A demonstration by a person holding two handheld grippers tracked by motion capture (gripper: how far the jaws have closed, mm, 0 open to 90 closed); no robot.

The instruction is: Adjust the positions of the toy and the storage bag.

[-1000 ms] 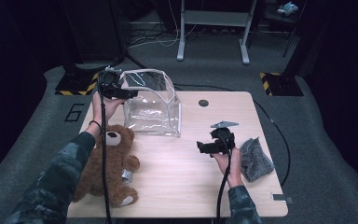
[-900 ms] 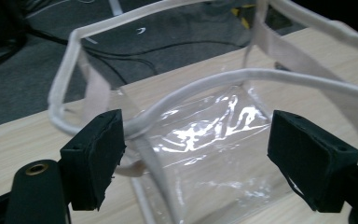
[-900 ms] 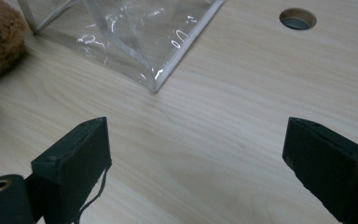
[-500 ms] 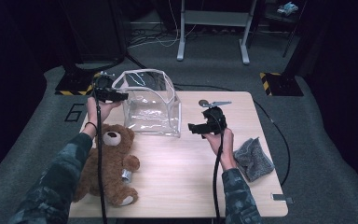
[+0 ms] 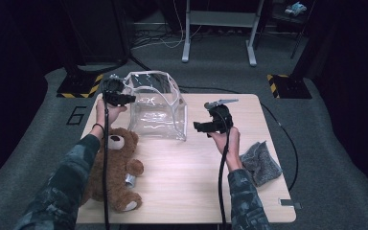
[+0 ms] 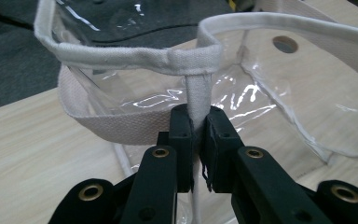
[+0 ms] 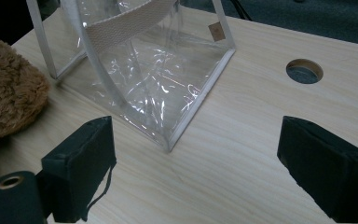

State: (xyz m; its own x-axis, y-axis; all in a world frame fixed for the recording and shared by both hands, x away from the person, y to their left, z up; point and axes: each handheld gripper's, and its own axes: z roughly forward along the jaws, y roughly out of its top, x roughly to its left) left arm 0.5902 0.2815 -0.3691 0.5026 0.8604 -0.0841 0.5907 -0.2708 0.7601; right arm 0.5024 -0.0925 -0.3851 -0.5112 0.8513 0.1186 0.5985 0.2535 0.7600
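Bag [image 5: 158, 108] of clear plastic with cream webbing trim stands open on the far left part of the table [image 5: 191, 187], its near right corner edge pointing toward the right gripper [image 5: 202, 127]. Left gripper [image 5: 124, 99] sits at the bag's far left rim; its jaws have just been closing and now pinch the vertical webbing strip [image 6: 198, 95] just below the rim band. Right gripper hovers just right of the bag, jaws spread wide with nothing between them, bare wood beneath. A teddy bear [image 5: 112, 167] lies near the left edge, just in front of the bag, its head close to the bag's near left corner. A grey cloth [image 5: 260, 163] lies at the right edge, well apart from the bag. The middle and near right of the table lie open. A round cable hole [image 7: 304, 71] cuts the tabletop behind the right gripper's line. A small tan tag [image 7: 216, 30] sits on the bag's side; its print is too small to read. On the floor left of the table a painted "6" [image 5: 76, 115] reads clearly.
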